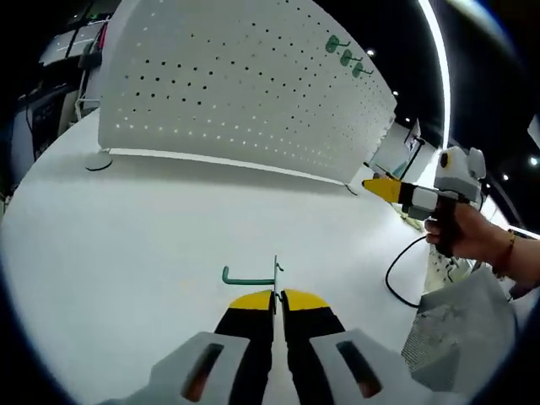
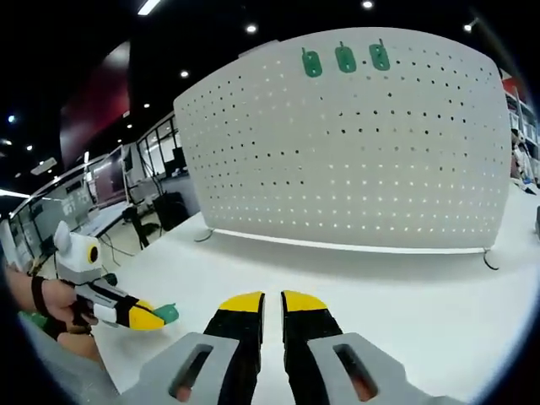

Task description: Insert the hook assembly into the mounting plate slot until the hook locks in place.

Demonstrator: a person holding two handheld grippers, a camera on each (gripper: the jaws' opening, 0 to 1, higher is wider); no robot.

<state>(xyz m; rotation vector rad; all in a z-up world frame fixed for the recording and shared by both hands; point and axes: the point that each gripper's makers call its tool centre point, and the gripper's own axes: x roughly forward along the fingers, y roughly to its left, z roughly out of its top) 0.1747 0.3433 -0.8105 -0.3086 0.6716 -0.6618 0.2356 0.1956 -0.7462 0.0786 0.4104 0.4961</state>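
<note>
A green hook (image 1: 247, 279) with a thin metal plate sticks out left from the yellow tips of my left gripper (image 1: 274, 297), which is shut on it just above the white table (image 1: 126, 253). The white perforated mounting plate (image 1: 236, 93) stands upright beyond, with three green hooks (image 1: 346, 56) mounted near its top edge. My right gripper (image 1: 381, 187) hovers at the plate's right end, held by a hand. In the right gripper view the right gripper (image 2: 272, 302) is shut and empty, facing the plate (image 2: 337, 143) and its mounted hooks (image 2: 346, 57). The left gripper (image 2: 156, 317) carries the green hook (image 2: 168, 314) at lower left.
A black cable (image 1: 398, 274) loops on the table at the right, next to a grey mesh bag (image 1: 456, 329). The plate rests on small feet (image 1: 99, 160) at its ends. Office desks and monitors (image 2: 101, 202) stand behind on the left.
</note>
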